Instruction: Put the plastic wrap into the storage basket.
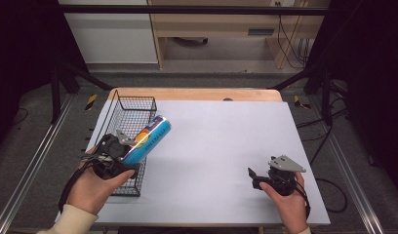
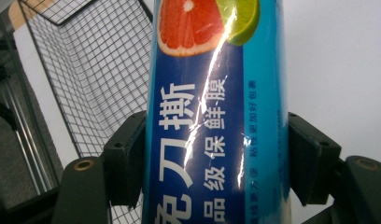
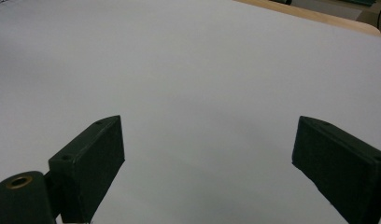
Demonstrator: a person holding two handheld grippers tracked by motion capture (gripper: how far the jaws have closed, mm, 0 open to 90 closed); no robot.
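Note:
A long blue box of cling film (image 1: 150,139) with citrus pictures and white print is held tilted above the right rim of a black wire basket (image 1: 130,108). My left gripper (image 1: 124,155) is shut on its lower part. In the left gripper view both black pads (image 2: 125,156) press the sides of the blue box (image 2: 216,112), with the basket (image 2: 95,74) behind it to the left. At the table's front right, my right gripper (image 1: 258,178) stands open just above the white surface, and the right gripper view shows nothing between its jaws (image 3: 207,168).
The white table top (image 1: 226,141) stretches wide between the two hands. A wooden strip (image 1: 197,93) runs along its far edge. Dark frame posts stand at both sides, and cables trail on the floor at the right.

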